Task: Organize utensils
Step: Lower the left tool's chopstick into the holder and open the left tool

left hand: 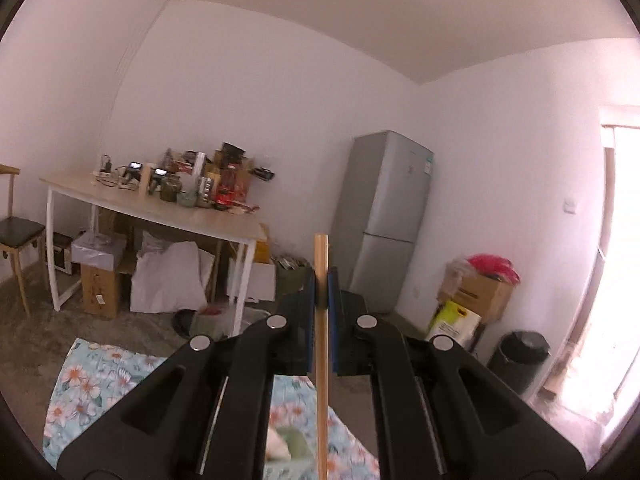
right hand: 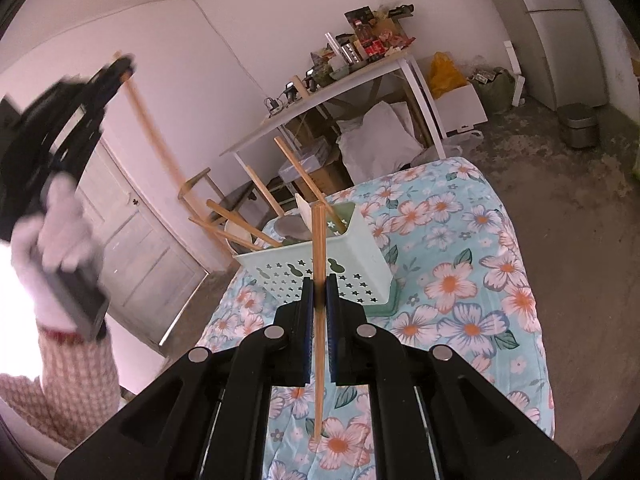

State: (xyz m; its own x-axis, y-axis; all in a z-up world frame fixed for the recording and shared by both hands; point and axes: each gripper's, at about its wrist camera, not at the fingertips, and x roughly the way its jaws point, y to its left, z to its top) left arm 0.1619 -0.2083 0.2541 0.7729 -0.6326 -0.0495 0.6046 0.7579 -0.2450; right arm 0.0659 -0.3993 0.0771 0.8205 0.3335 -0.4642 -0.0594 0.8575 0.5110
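The left wrist view looks level into the room. There the left gripper (left hand: 321, 288) has its jaws pressed together on a wooden stick (left hand: 322, 360), which stands upright between the blue pads. Behind it are a cluttered white table (left hand: 160, 208), a grey fridge (left hand: 384, 220) and a black bin (left hand: 520, 360). Only a strip of the floral cloth (left hand: 92, 384) shows at the bottom; the basket cannot be seen in this view.

The right wrist view looks down on the cloth-covered surface. The right gripper (right hand: 319, 292) pinches a pair of chopsticks (right hand: 319, 320), held upright and side by side. Just beyond the fingertips a pale green basket (right hand: 360, 272) stands near the far left corner of the floral cloth, on a green tray whose corner shows under it. Several wooden-handled utensils (right hand: 264, 190) lean inside the basket. At the left, raised high and blurred, is the left gripper with its long stick, carried by a white-gloved hand (right hand: 56, 240) with a checked sleeve (right hand: 68, 376).
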